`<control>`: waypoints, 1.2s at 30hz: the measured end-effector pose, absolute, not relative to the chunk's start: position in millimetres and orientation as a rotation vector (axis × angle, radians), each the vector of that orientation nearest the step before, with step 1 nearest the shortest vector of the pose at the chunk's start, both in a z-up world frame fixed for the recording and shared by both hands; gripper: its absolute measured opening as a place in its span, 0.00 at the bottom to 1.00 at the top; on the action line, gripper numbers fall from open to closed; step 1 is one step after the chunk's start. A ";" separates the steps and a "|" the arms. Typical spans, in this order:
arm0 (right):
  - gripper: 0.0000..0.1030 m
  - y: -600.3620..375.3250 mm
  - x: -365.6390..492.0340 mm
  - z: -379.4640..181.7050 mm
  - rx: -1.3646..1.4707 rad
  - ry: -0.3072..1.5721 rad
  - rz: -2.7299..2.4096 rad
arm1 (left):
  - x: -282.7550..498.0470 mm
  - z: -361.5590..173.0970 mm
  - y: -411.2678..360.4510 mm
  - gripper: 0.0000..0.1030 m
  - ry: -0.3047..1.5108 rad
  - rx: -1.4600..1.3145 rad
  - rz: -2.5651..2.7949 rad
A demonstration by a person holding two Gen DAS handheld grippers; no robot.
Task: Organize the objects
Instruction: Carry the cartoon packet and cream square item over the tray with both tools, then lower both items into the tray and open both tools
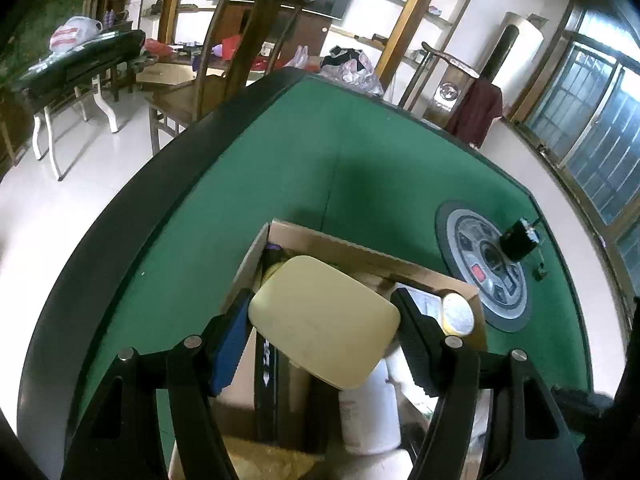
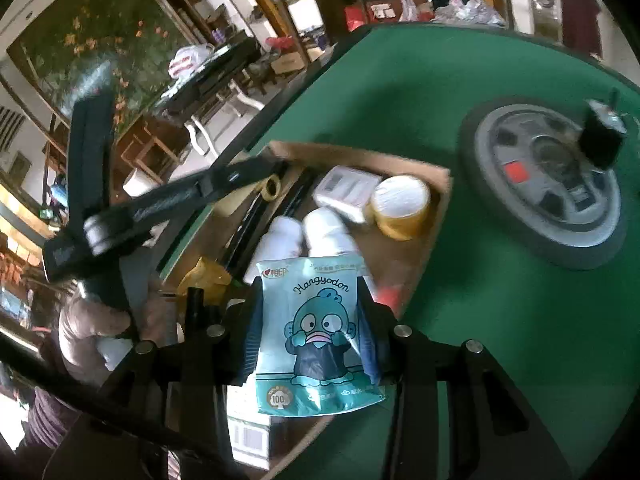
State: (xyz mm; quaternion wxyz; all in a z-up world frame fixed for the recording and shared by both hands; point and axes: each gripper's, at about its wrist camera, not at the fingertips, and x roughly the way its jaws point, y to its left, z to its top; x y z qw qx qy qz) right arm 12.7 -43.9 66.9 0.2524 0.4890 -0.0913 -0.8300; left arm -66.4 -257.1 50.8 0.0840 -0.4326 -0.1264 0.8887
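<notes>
While the cream case (image 1: 324, 322) sits pinched in the left claw (image 1: 322, 336) above the cardboard box (image 1: 360, 250), the right claw (image 2: 310, 338) grips a blue Hangyodon pouch (image 2: 316, 340) over the box's near end. Bottles, tape rolls and dark items crowd the box, partly hidden. Open green desk (image 1: 280, 168) stretches beyond it to a black rim, with a round grey hub (image 2: 548, 180) alongside.

left gripper (image 1: 324, 332) and right gripper (image 2: 310, 336) fingers both clamped on loads.
</notes>
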 end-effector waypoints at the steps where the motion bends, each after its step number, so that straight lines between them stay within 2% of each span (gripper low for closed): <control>1: 0.38 -50.1 12.3 64.9 1.335 -0.237 -2.253 | -68.2 49.3 -256.9 0.61 -0.380 -1.292 2.651; 7: 0.40 -78.0 14.7 48.3 1.348 -0.134 -2.281 | -67.1 47.2 -260.9 0.61 -0.402 -1.288 2.657; 11: 0.48 -84.1 19.2 44.5 1.325 -0.073 -2.333 | -62.3 46.5 -262.8 0.61 -0.388 -1.302 2.678; 15: 0.52 -81.6 29.3 54.2 1.249 -0.017 -2.407 | -53.9 56.0 -260.0 0.62 -0.360 -1.262 2.718; 17: 0.59 -78.7 35.8 61.4 1.199 0.018 -2.472 | -46.9 63.8 -258.8 0.62 -0.359 -1.230 2.738; 20: 0.59 -73.8 43.4 69.0 1.152 0.071 -2.549 | -32.4 78.0 -255.3 0.63 -0.337 -1.165 2.785; 28: 0.59 -53.4 54.4 70.8 1.146 -0.033 -2.593 | 22.6 116.0 -237.7 0.68 -0.153 -0.919 3.006; 33: 0.59 -33.2 70.4 70.9 1.159 -0.098 -2.600 | 70.7 136.1 -227.9 0.88 -0.093 -0.679 3.224; 34: 0.59 -31.5 72.7 69.8 1.162 -0.111 -2.599 | 79.8 138.9 -227.4 0.91 -0.105 -0.637 3.250; 35: 0.59 -28.8 76.0 67.4 1.169 -0.132 -2.597 | 91.7 142.8 -227.7 0.99 -0.138 -0.585 3.275; 36: 0.59 -27.4 78.1 65.3 1.174 -0.145 -2.595 | 101.3 144.8 -228.9 0.99 -0.177 -0.552 3.290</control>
